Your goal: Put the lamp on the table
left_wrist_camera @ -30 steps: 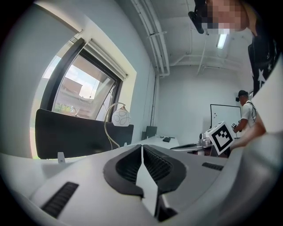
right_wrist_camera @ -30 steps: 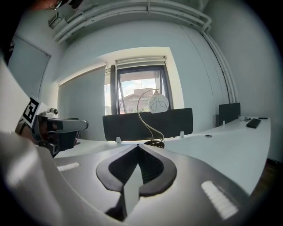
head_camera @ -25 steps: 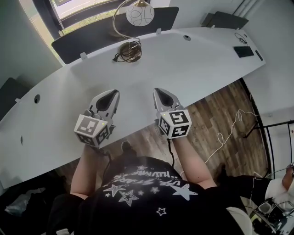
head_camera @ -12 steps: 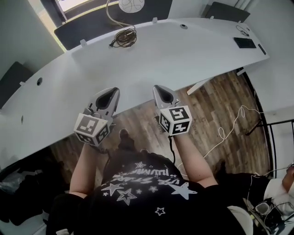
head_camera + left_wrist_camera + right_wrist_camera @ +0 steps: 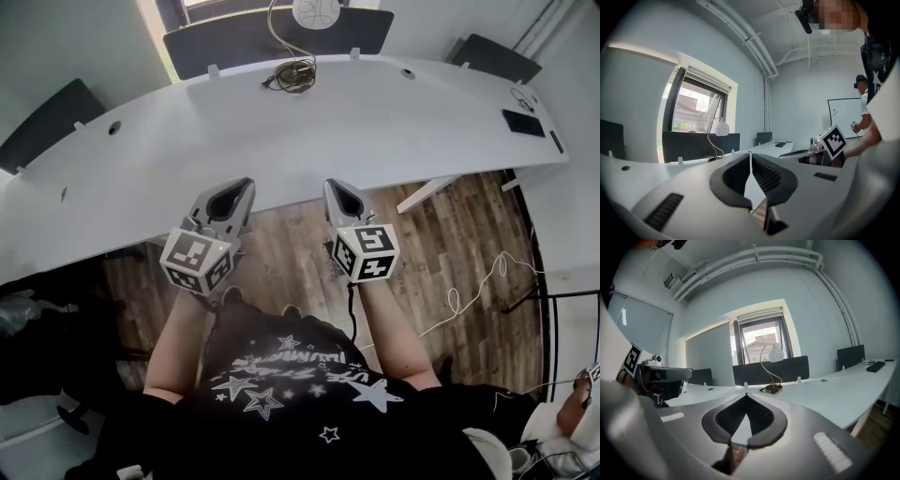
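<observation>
The lamp point(image 5: 294, 73) stands at the far edge of the long white table point(image 5: 394, 122), with a coiled cord around its dark base, a thin curved stem and a white globe shade point(image 5: 317, 9). It also shows far off in the left gripper view, lamp point(image 5: 718, 136), and in the right gripper view, lamp point(image 5: 773, 366). My left gripper point(image 5: 245, 185) and right gripper point(image 5: 333, 185) are side by side near the table's front edge, over the wood floor. Both are shut and empty, well short of the lamp. Left gripper point(image 5: 750, 153) and right gripper point(image 5: 746, 394) point level at the table.
Dark partition screens point(image 5: 244, 37) line the table's far side, below a window point(image 5: 759, 341). A black flat device point(image 5: 523, 122) lies at the table's right end. A white cable point(image 5: 469, 291) trails on the wood floor at right. Dark chairs point(image 5: 47, 112) stand at left.
The table has slid up and away in the head view. Both grippers, earlier above the tabletop's front strip, now hang over the floor at its edge. The lamp has stayed put.
</observation>
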Action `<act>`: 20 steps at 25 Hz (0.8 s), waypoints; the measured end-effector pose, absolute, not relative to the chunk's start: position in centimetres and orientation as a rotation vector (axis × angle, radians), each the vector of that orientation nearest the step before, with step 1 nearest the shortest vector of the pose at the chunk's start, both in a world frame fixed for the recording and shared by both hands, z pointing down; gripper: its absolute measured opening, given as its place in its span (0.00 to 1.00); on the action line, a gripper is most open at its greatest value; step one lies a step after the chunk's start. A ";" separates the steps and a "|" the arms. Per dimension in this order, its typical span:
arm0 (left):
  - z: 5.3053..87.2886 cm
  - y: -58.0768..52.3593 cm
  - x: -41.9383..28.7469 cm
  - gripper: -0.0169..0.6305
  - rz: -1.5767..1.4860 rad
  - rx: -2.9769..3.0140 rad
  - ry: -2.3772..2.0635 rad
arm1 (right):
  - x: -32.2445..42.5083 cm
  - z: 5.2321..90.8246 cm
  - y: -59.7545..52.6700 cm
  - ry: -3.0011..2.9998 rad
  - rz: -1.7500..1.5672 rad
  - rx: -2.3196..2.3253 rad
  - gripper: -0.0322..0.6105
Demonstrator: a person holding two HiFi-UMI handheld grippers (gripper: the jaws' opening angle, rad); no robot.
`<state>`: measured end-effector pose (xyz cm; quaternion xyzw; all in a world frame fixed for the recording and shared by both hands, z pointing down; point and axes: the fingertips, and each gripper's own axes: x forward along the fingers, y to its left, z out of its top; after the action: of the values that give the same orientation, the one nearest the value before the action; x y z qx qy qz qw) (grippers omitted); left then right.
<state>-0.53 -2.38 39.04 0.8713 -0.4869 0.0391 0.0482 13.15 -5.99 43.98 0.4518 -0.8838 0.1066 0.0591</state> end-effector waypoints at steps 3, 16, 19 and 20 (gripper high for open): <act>39.3 -1.7 -1.0 0.06 0.124 2.659 -1.484 | 12.8 44.3 -5.4 -2.670 0.329 1.369 0.05; 39.8 0.0 -7.4 0.06 0.072 2.669 -1.403 | 6.6 44.0 -3.2 -2.606 0.305 1.418 0.05; 39.6 0.4 -8.8 0.06 0.063 2.692 -1.365 | 5.4 44.0 -2.5 -2.572 0.299 1.454 0.05; 39.6 0.5 -9.2 0.06 0.062 2.698 -1.352 | 4.9 44.0 -2.2 -2.562 0.296 1.465 0.05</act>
<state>-9.22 0.50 39.59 0.8922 -0.4470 0.0204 0.0615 4.89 -2.23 44.03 0.4919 -0.8605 0.0994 0.0875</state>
